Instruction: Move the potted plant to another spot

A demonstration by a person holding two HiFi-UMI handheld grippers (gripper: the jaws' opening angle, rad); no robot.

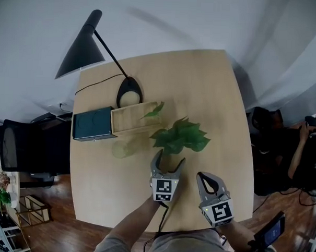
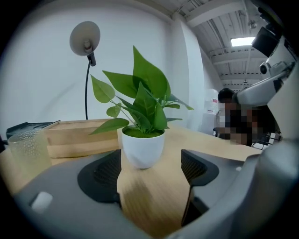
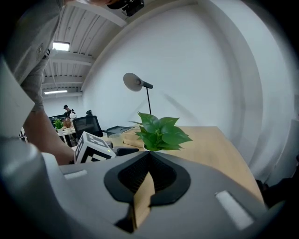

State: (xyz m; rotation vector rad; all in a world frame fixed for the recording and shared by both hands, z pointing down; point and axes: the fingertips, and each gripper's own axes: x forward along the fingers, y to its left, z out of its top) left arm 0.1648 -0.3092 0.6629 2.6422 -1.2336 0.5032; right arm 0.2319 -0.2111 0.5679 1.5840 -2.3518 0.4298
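**Left gripper (image 1: 169, 160) open at the potted plant (image 2: 142, 148); right gripper (image 1: 205, 177) shut and empty**

1. Left gripper state. My left gripper's jaws stood wide apart and held nothing. In the left gripper view the plant's white pot stood upright on the worktop (image 1: 211, 99), at the jaw tips and in the gap between them. Bare worktop showed between the pot and the pad on that view's right. On that view's left the pot's edge lined up with the pad's edge, and I could not tell whether they touched. Neither pad pressed on the pot.

2. Right gripper state. My right gripper's jaw tips met with nothing between them. It hung beside the left gripper, nearer my body and clear of the plant. Its own view showed the green leaves beyond the closed tips.

3. Position of the plant. In the head view the leaves hid the pot. The plant stood toward the near half of the worktop, just in front of a shallow wooden box (image 1: 135, 119). A clear cup (image 1: 121, 147) stood near it on the left.

4. Other items. A dark teal box (image 1: 92, 123) touched the wooden box's left end. A black lamp (image 1: 86, 44) stood behind both, with its foot against the wooden box.
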